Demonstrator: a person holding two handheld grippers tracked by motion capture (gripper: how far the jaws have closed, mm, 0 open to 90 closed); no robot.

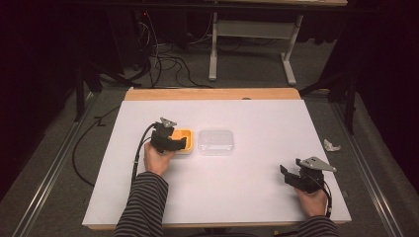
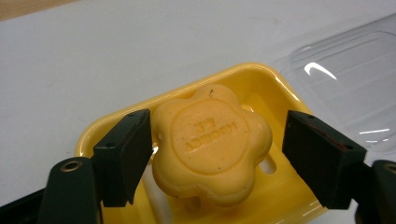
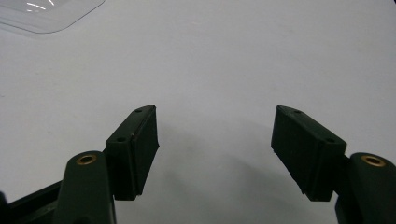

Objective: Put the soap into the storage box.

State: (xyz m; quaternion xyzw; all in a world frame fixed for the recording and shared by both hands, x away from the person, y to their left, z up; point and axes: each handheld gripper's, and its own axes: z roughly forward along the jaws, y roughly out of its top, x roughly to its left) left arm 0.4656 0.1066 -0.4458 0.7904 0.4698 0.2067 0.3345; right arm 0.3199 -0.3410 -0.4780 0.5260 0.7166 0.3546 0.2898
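Flower-shaped orange soap point(image 2: 212, 142), stamped with raised lettering too blurred to read, sitting in a yellow soap dish point(image 2: 261, 79) left of centre on a white table point(image 1: 257, 197). Straddled by the left gripper point(image 2: 217, 156), jaws spread wide to either side of the bar: one pad touching or just shy of its edge, the other standing clear, nothing clamped. Seen from the high view, left gripper point(image 1: 170, 140) poised at the near-left side of the dish point(image 1: 184, 134), gripped by a hand point(image 1: 157, 159) emerging from a striped sleeve point(image 1: 143, 207). Just right of the dish, a clear plastic lid point(image 1: 216, 141) lying flat on the table. Well apart, near the front right corner, right gripper point(image 1: 285, 174) resting low over bare tabletop, jaws likewise parted and holding nothing.
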